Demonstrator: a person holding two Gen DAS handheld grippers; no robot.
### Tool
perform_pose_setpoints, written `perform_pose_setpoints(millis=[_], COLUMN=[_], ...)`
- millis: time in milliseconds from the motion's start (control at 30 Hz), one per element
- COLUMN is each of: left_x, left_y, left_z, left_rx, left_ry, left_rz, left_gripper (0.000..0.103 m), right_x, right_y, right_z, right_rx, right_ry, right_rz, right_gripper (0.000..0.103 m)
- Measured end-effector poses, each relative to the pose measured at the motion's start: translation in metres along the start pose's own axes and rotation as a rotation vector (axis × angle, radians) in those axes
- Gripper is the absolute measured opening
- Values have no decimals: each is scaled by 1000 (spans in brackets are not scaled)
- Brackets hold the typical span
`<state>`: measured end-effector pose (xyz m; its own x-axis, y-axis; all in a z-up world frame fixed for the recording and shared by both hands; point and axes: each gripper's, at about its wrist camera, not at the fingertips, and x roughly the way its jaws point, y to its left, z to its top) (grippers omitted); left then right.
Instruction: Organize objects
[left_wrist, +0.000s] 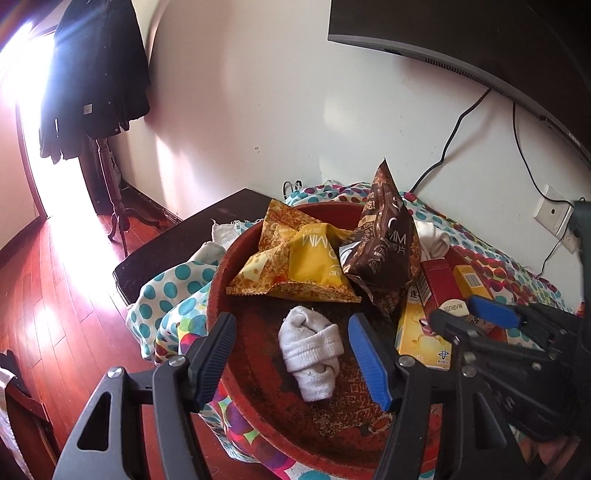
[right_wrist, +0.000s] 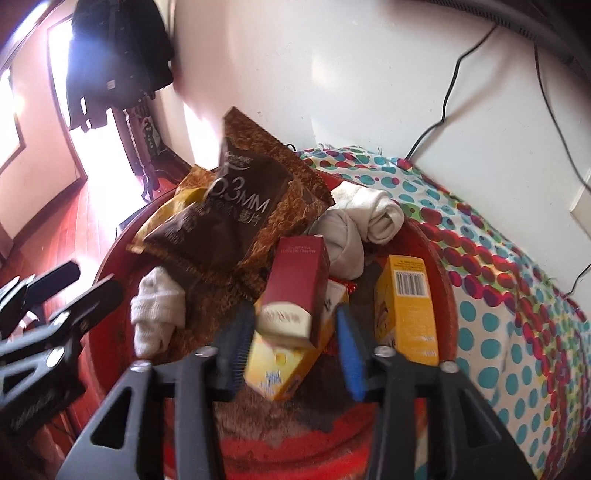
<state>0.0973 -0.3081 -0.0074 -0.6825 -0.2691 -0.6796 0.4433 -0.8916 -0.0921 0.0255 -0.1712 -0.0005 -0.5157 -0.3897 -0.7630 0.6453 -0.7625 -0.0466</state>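
Grippers over red basin (left_wrist: 236, 369) of snacks and socks.
Left gripper (left_wrist: 291, 354), jaws wide, straddles the rolled white sock (left_wrist: 312, 349), lengthwise between them; right gripper (right_wrist: 291, 350) hangs open beside the red carton (right_wrist: 295, 291).

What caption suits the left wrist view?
Open left gripper hovering over a rolled white sock in a red basin of snacks.

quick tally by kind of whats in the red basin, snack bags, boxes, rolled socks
snack bags: 2, the yellow bag and the brown bag
boxes: 3, the red box, the yellow box and the cheese box
rolled socks: 3
total: 8 in the red basin
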Motion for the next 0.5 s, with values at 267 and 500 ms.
perform_pose_setpoints(millis=[267, 500], left_x=[7, -9], left_y=[-24, -75], left_z=[-8, -21], left_rx=[74, 263], left_ry=[72, 46], left_rz=[-38, -23], left_gripper=[65, 65], right_x=[-63, -94], right_y=[-19, -25], right_z=[-43, -96], right_rx=[10, 26], right_ry=[-13, 17], right_rz=[-104, -142], right_gripper=[99, 102])
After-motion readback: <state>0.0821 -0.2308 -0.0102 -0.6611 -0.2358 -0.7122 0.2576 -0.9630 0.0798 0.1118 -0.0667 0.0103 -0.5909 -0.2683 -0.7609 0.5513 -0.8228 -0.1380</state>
